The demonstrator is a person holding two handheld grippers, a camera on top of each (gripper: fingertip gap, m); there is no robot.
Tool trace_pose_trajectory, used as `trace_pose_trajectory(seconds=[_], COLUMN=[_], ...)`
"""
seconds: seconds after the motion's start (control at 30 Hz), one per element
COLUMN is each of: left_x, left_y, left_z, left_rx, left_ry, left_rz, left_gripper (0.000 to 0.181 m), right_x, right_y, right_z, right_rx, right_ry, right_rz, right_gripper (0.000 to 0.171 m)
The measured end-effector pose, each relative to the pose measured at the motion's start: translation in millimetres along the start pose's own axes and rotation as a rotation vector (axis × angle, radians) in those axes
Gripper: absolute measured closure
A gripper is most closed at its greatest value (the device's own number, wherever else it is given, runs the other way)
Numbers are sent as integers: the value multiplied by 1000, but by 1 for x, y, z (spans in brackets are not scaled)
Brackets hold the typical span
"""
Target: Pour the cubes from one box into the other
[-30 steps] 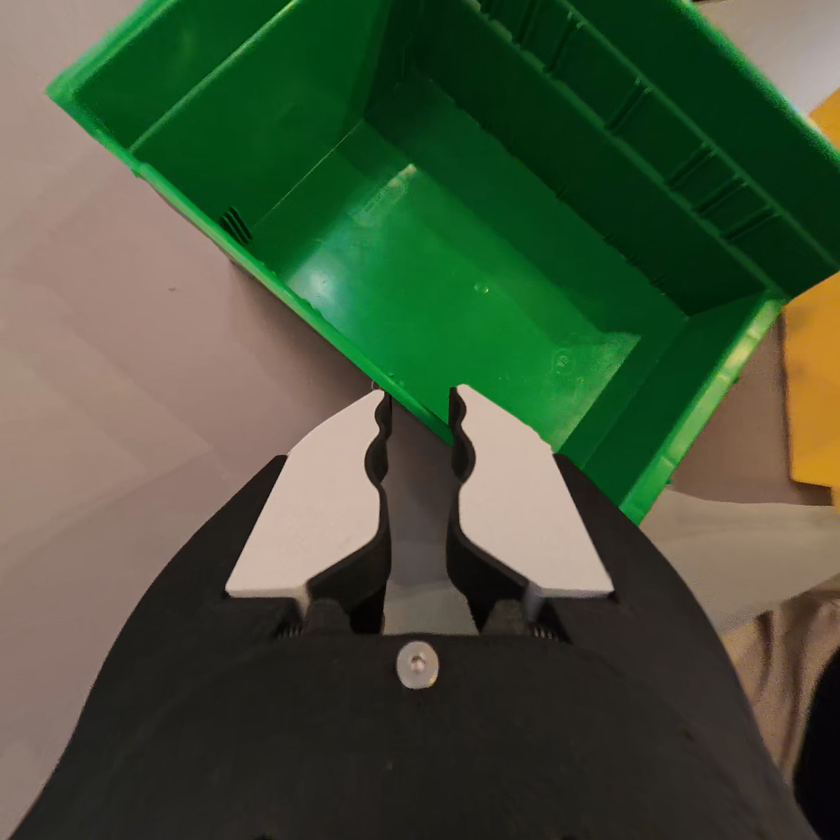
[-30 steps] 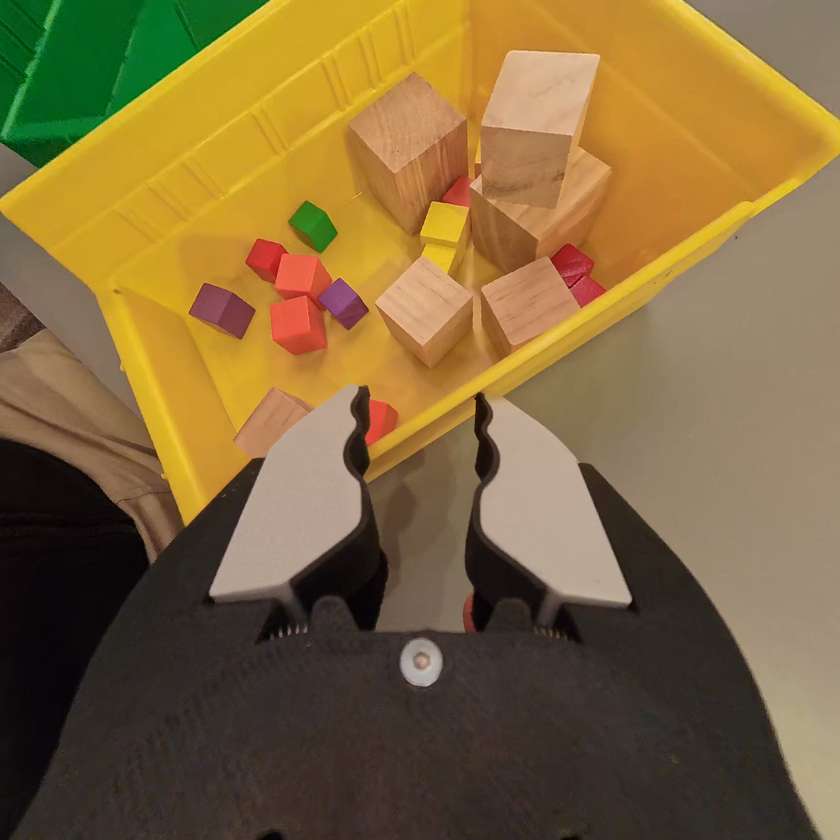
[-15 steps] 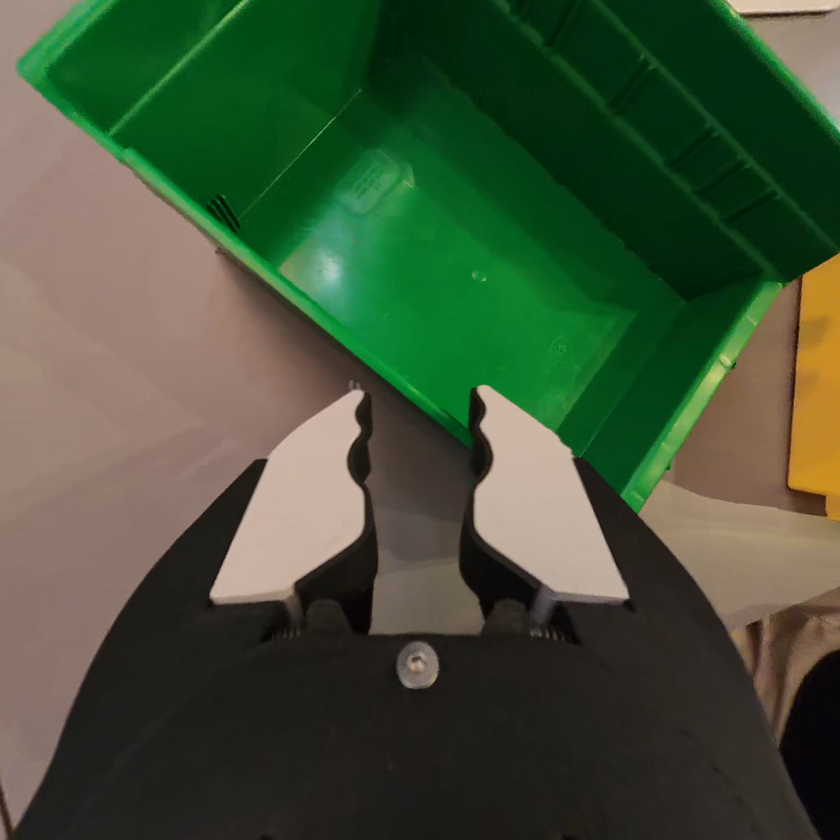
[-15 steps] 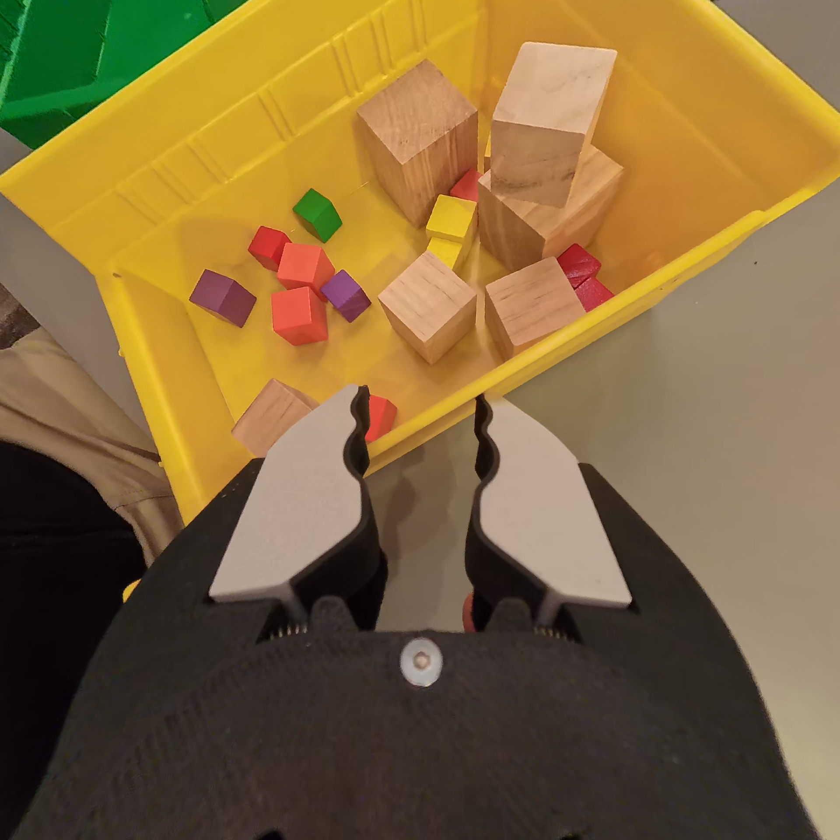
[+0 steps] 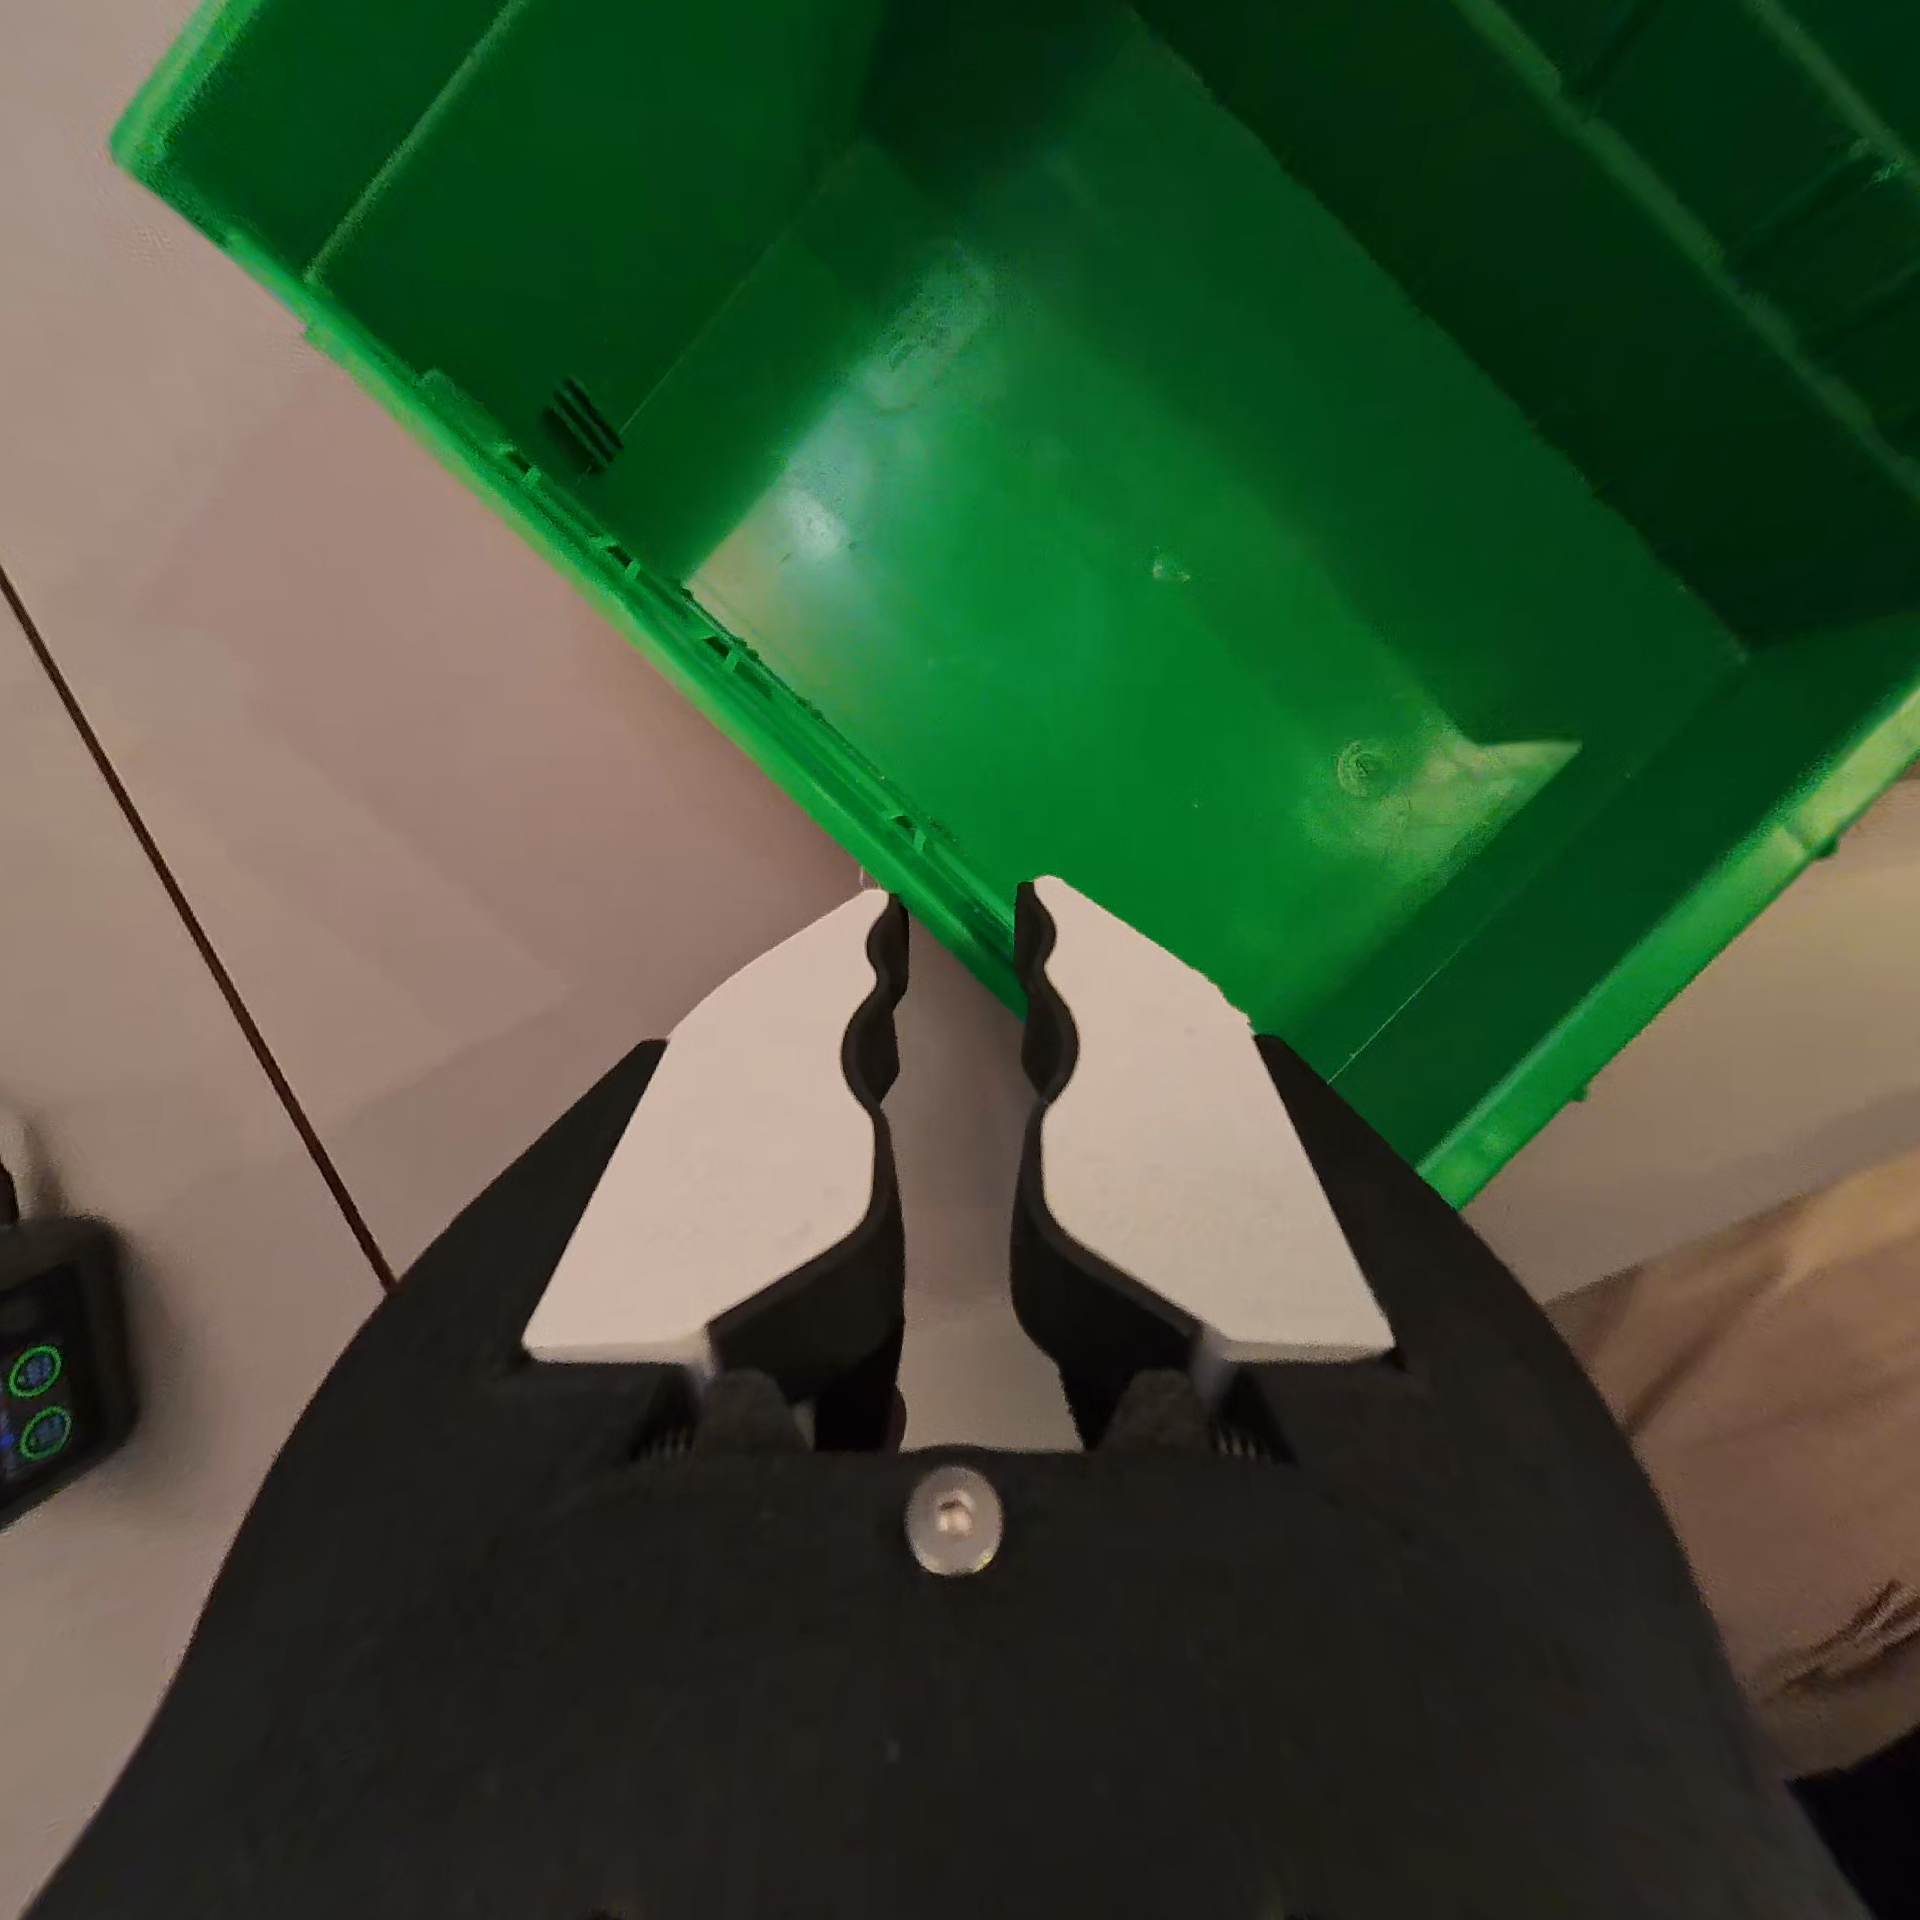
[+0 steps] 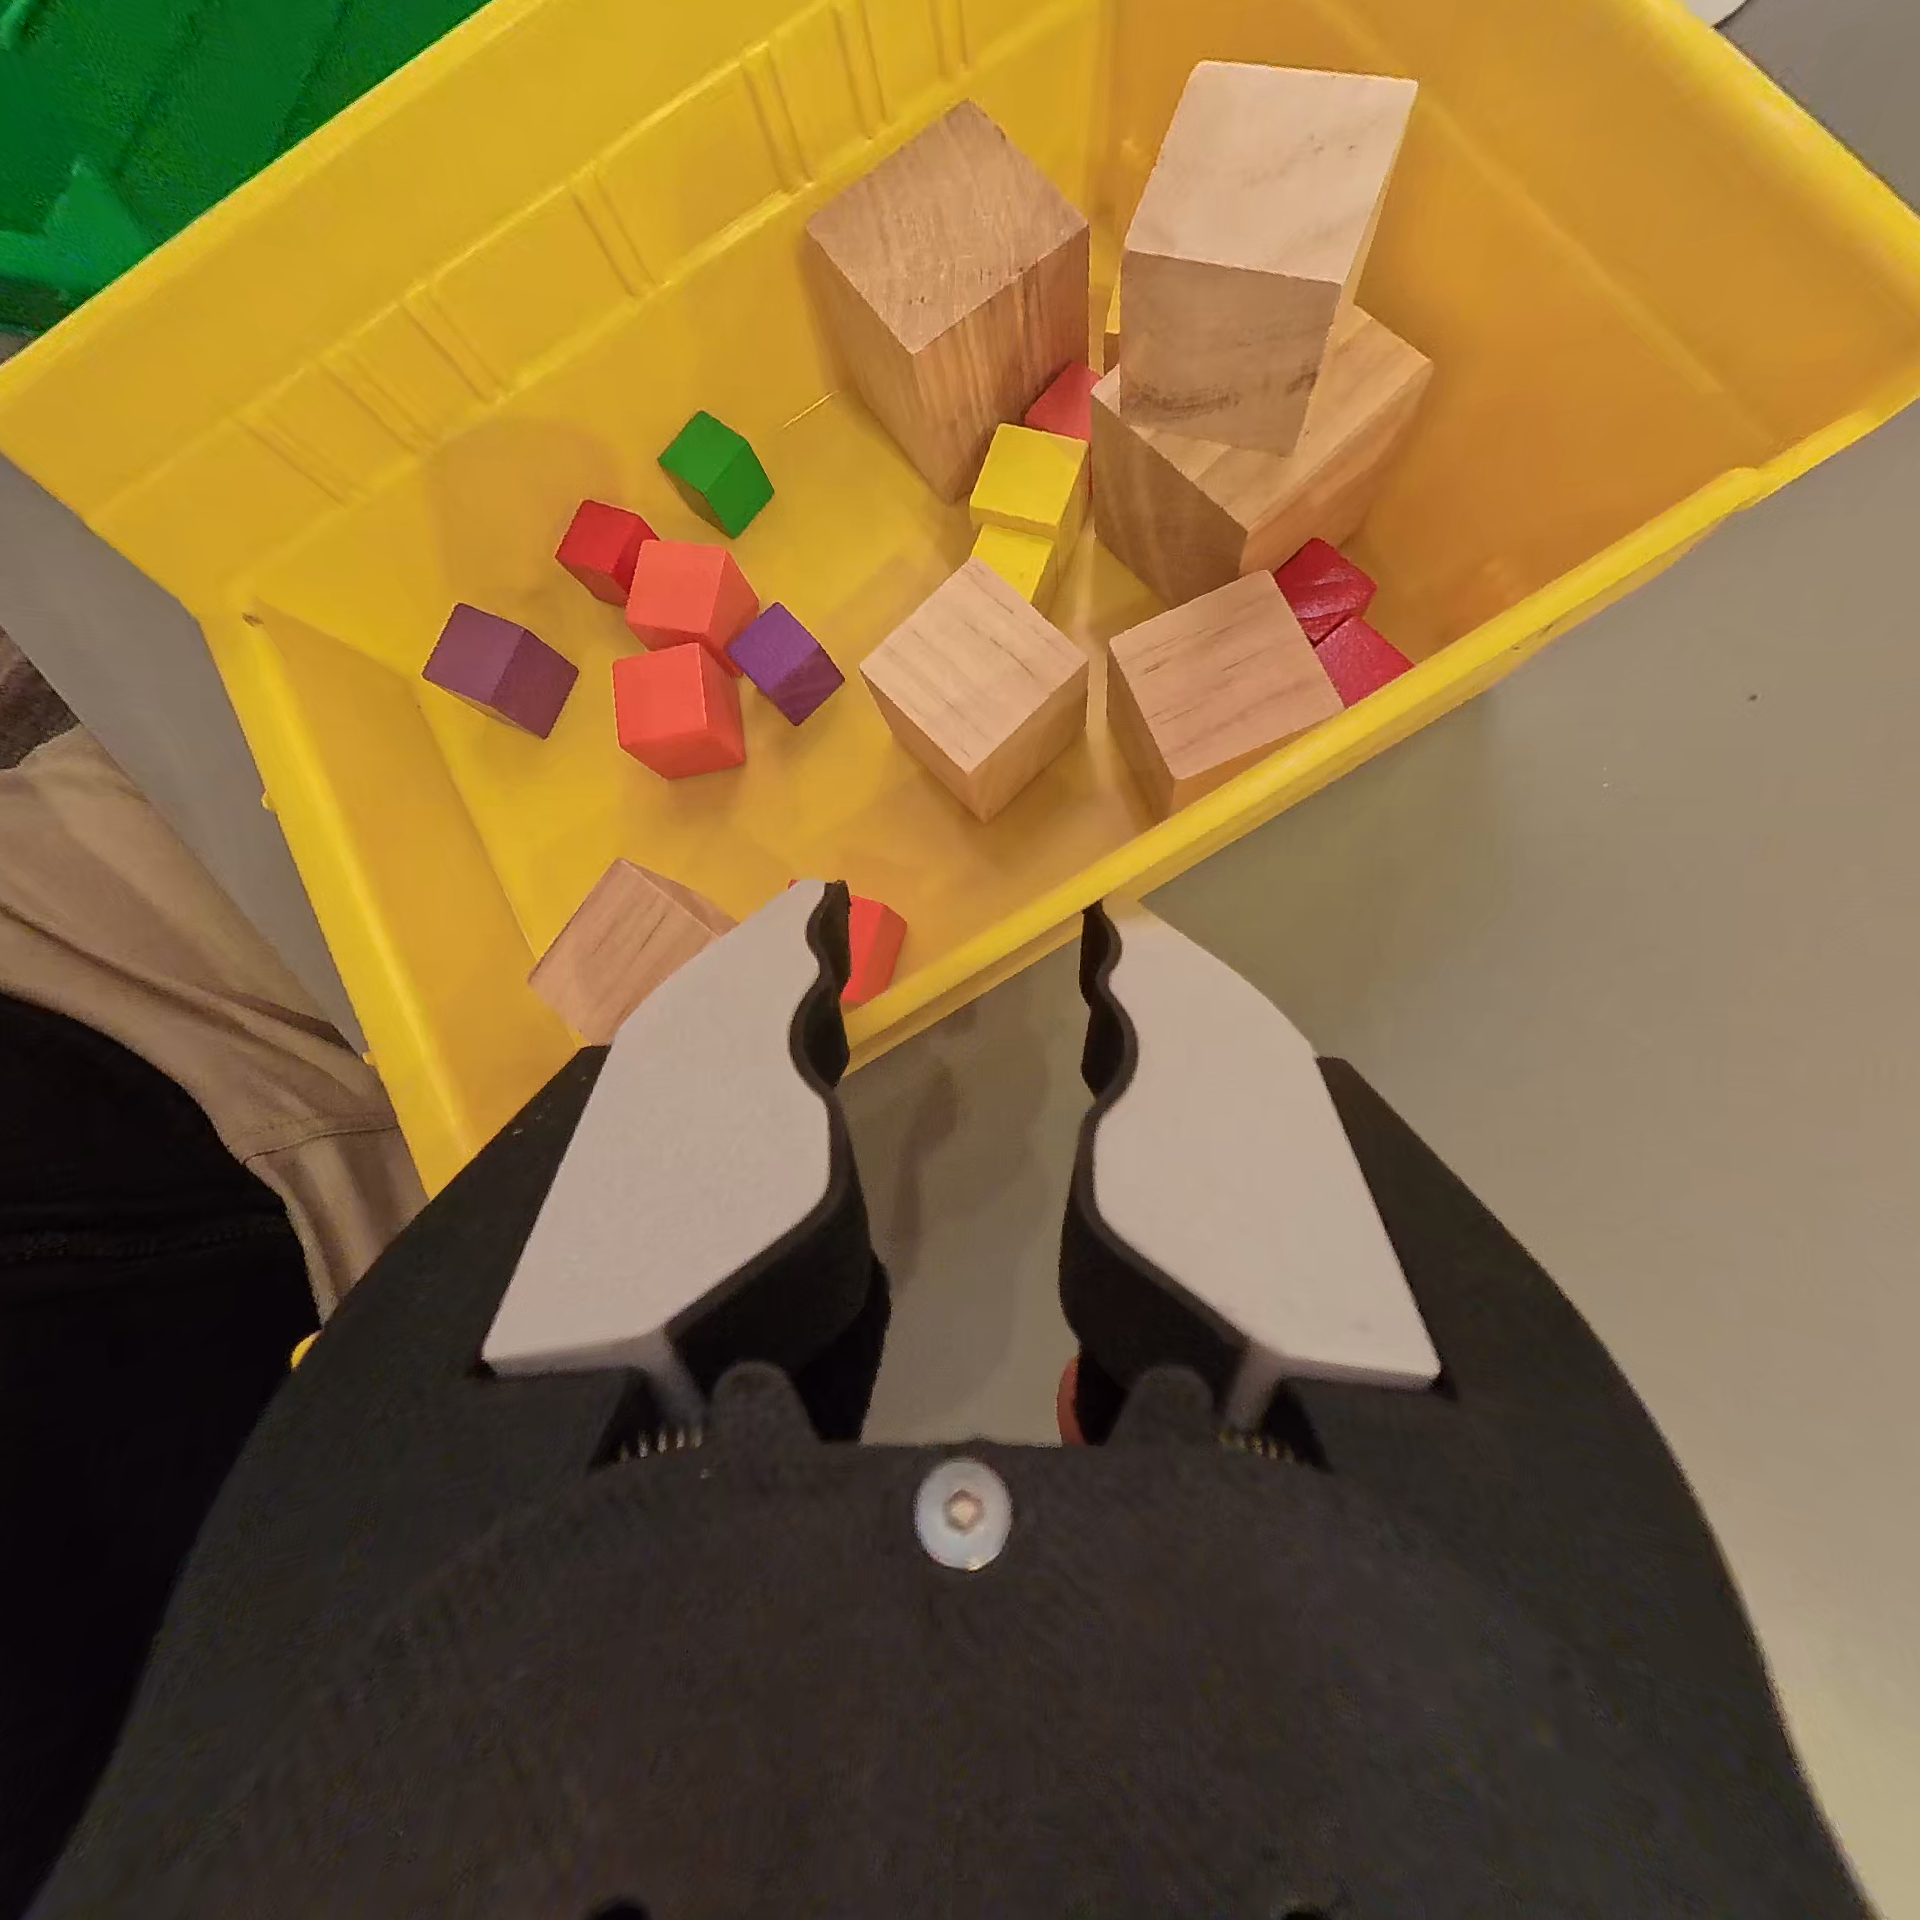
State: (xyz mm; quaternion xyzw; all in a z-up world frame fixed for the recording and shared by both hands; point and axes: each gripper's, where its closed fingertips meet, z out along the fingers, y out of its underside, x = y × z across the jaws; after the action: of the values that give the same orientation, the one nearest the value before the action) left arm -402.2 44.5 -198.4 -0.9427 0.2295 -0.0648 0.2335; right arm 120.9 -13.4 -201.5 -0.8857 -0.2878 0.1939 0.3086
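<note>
The green box (image 5: 1091, 623) is empty and lies slantwise in the left wrist view. My left gripper (image 5: 958, 899) straddles its near wall, one finger outside and one over the inside, closed narrowly on the rim. The yellow box (image 6: 1558, 260) holds several large wooden cubes (image 6: 945, 281) and several small coloured cubes, among them orange (image 6: 675, 707), green (image 6: 717, 473) and purple (image 6: 499, 670) ones. My right gripper (image 6: 961, 914) is open and straddles the yellow box's near wall without touching it. A corner of the green box (image 6: 125, 125) shows beside the yellow box.
A dark device with a lit screen (image 5: 42, 1361) lies on the table at the left. A thin dark line (image 5: 197, 935) crosses the pale table (image 5: 312, 675). A person's beige clothing (image 5: 1714, 1455) is close by the boxes' near ends, also in the right wrist view (image 6: 135, 935).
The left gripper's fingers spread half a second ago and have now narrowed onto the green box's near wall. The right gripper has crept slightly closer to the yellow box, still open.
</note>
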Motion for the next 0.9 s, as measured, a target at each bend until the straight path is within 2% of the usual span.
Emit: trace_pose_trajectory(seconds=[0.13,0.27,0.37,0.53,0.9], left_x=[0,9,17,14,-8], left_y=[6,3,-4,-12,10], left_z=[-4,0,4,5,-19], left_rx=[3,21,53,164,308], left_ry=[35,103,136,213,272], left_rz=[-51,-88,-92,-162,-219], left_gripper=[164,148,163,167,171], right_x=[1,3,3,2,-6], right_y=[-5,-12,-17,-29,-61], right_z=[5,10,15,27,57], right_rx=[-7,-10,-17,-22,-15], right_ry=[-12,-31,-44,-70,-139], right_rz=[-12,-14,-24,-42,-70], right_gripper=[134,135,136,137,138])
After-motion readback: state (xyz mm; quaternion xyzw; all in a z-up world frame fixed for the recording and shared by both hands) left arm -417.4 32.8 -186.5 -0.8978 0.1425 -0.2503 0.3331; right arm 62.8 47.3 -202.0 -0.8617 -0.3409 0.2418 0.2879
